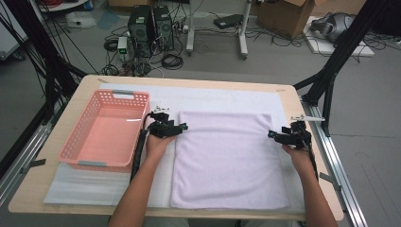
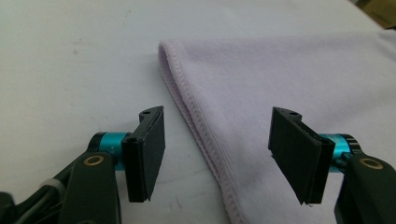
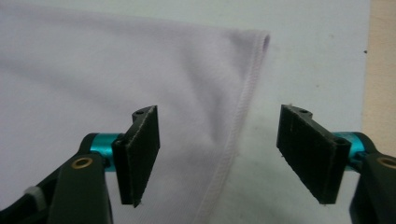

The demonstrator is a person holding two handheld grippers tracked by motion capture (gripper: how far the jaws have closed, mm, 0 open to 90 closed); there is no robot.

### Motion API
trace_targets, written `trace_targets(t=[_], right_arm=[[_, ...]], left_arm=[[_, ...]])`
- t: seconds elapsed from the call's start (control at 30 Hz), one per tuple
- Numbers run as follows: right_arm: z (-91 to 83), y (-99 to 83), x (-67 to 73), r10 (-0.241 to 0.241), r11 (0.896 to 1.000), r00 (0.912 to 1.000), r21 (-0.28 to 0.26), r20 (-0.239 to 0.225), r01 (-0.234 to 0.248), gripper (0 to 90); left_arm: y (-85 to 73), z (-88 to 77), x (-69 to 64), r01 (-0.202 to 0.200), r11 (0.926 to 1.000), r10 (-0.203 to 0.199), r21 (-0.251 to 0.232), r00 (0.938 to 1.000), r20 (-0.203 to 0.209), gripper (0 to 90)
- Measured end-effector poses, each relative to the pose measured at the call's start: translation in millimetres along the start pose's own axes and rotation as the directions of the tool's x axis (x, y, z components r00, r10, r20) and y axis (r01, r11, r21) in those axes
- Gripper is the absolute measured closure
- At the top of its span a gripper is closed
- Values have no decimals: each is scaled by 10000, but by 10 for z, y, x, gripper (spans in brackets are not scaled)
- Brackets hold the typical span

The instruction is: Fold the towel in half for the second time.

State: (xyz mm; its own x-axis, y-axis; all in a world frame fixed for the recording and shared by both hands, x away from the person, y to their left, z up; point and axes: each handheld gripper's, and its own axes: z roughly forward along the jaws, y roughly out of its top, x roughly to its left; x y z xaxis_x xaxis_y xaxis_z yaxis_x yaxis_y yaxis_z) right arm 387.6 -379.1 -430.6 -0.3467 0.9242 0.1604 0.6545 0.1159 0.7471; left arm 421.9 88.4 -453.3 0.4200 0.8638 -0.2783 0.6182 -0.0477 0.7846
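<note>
A pale lilac towel [image 1: 227, 158] lies folded flat on the white mat in the middle of the table. My left gripper [image 1: 182, 126] hovers at the towel's left edge near its far left corner, jaws open and straddling the hemmed edge [image 2: 196, 126]. My right gripper [image 1: 272, 135] sits at the towel's right edge near the far right corner, jaws open, with the hem [image 3: 238, 126] between them. In the left gripper view [image 2: 217, 154] and the right gripper view [image 3: 217, 154] the pads stand apart from the cloth, pressing on nothing.
A pink plastic basket [image 1: 78, 142] stands empty at the left of the table, close to my left hand. The white mat [image 1: 217, 97] covers most of the wooden tabletop [image 1: 42, 184]. Black frame legs and cables stand beyond the table.
</note>
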Motion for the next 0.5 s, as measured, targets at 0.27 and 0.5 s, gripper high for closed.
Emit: trace_targets(t=[0.27, 0.5], right_arm=[[279, 126, -45, 178, 9977, 9980, 635, 613, -217, 463], [357, 189, 14, -184, 9955, 9982, 942, 577, 129, 780]], left_arm=[[144, 212, -145, -1092, 9926, 1140, 532, 9887, -978, 407], [176, 286, -200, -1272, 9903, 1319, 554, 9870, -913, 695]])
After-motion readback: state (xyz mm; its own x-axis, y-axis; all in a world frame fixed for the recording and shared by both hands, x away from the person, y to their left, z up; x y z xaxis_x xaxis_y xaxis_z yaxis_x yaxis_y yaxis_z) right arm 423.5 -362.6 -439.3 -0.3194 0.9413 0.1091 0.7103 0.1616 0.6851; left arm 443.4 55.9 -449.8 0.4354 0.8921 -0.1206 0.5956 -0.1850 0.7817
